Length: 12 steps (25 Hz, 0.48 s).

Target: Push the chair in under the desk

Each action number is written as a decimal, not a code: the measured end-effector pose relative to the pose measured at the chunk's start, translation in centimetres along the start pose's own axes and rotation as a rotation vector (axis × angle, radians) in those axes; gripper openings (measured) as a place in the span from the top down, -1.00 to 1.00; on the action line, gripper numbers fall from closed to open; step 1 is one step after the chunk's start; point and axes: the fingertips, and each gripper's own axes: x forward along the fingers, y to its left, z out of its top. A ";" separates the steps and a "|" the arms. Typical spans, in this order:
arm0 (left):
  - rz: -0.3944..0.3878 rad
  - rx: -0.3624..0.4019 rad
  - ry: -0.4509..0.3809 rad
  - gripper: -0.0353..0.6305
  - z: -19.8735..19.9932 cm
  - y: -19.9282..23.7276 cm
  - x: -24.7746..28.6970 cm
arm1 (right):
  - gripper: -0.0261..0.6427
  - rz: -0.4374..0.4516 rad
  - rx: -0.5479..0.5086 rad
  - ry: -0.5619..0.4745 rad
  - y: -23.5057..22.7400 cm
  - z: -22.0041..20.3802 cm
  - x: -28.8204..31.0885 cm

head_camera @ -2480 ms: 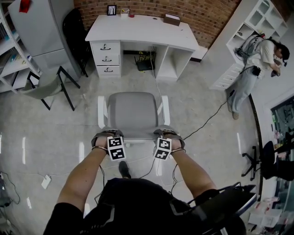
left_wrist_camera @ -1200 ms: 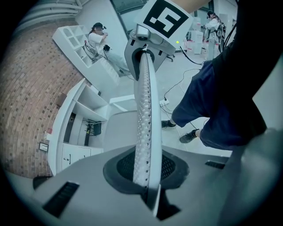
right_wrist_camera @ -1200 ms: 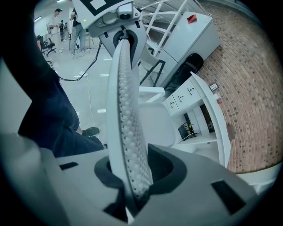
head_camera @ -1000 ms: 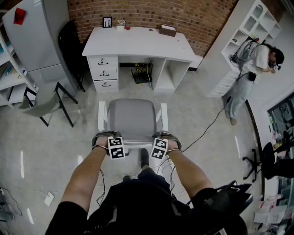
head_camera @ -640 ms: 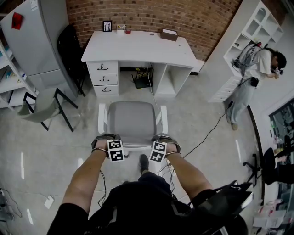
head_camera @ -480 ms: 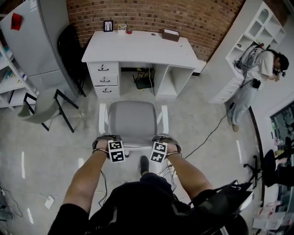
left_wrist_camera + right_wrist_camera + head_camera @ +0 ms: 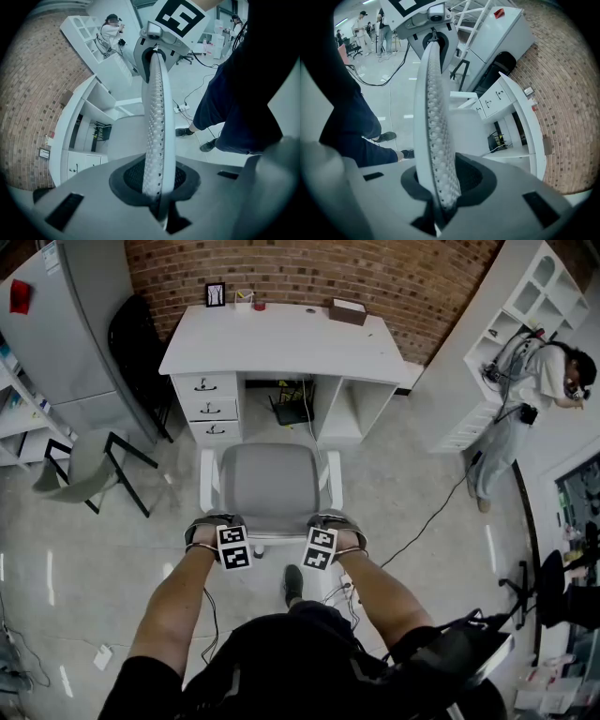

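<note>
No legible word, brand or number anywhere in view. Black-and-white square marker patterns on the cubes of the left gripper and the right gripper: coded blocks, no letters or digits. Small framed picture at the back of the desk: pale marks on dark, too small to read. Red patch high on the grey cabinet: no print made out. Brown box on the desk top: no label to be read.
</note>
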 end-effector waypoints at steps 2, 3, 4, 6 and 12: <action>-0.004 -0.003 0.004 0.75 0.2 0.6 0.2 | 0.68 0.007 -0.003 0.000 -0.6 -0.2 0.2; -0.003 -0.004 0.005 0.75 0.3 1.0 0.3 | 0.69 0.009 -0.004 0.000 -1.0 -0.3 0.3; -0.001 -0.005 0.007 0.75 0.4 1.3 0.4 | 0.69 0.011 -0.006 -0.001 -1.4 -0.4 0.4; -0.001 -0.011 0.011 0.75 0.6 2.2 0.7 | 0.69 0.013 -0.009 -0.002 -2.3 -0.6 0.7; -0.009 -0.035 0.022 0.75 1.5 4.4 1.7 | 0.69 0.013 -0.029 -0.010 -5.0 -1.4 1.7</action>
